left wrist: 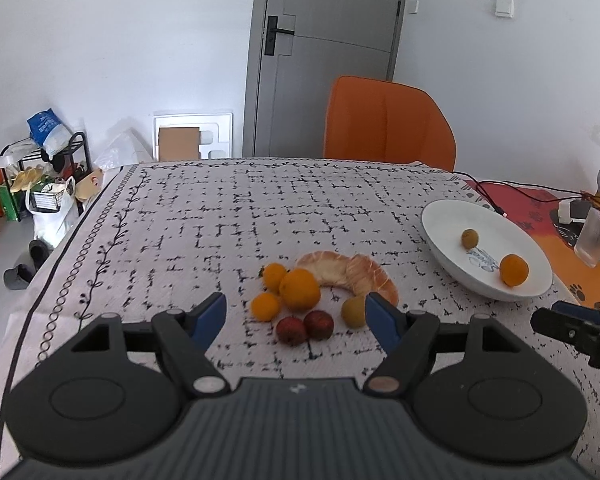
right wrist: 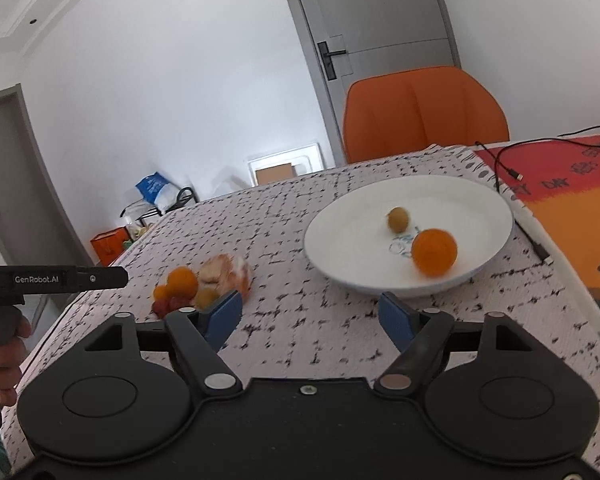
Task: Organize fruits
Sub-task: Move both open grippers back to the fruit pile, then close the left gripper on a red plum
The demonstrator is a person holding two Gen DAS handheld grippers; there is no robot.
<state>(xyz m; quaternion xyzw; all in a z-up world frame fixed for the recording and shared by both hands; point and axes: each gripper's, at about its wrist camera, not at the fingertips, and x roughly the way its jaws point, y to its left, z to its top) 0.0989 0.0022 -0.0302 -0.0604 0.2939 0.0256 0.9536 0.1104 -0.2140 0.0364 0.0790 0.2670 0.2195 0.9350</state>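
I hold my left gripper point(left wrist: 296, 314) with its blue pads spread wide and nothing between them; it looks down at the pile of fruit that waits on the patterned tablecloth point(left wrist: 204, 216). My right gripper point(right wrist: 310, 314) is also spread wide and empty, just near the front rim of the white plate point(right wrist: 340, 216).

I judge the task as only started. Two fruits lie in the plate already: a small orange point(right wrist: 434, 252) on the near side and a greenish fruit point(right wrist: 398, 219) a little farther. On the cloth, to the left of the plate, the rest is left: a bigger orange point(left wrist: 300, 290), two small orange fruits point(left wrist: 266, 306), two red fruits point(left wrist: 305, 327), one yellow-green fruit point(left wrist: 353, 311) just beside my right pad, and the peeled citrus segments point(left wrist: 352, 272) behind them. So most of the work is not yet done.

The left wrist view shows the pile clearly, fruit by fruit, and at the far right a glass point(left wrist: 596, 236) and cables. The right wrist view shows the pile only small and blurred, but it gives the plate from close, and on its left edge I see my hand point(right wrist: 4, 360) that holds the other tool.
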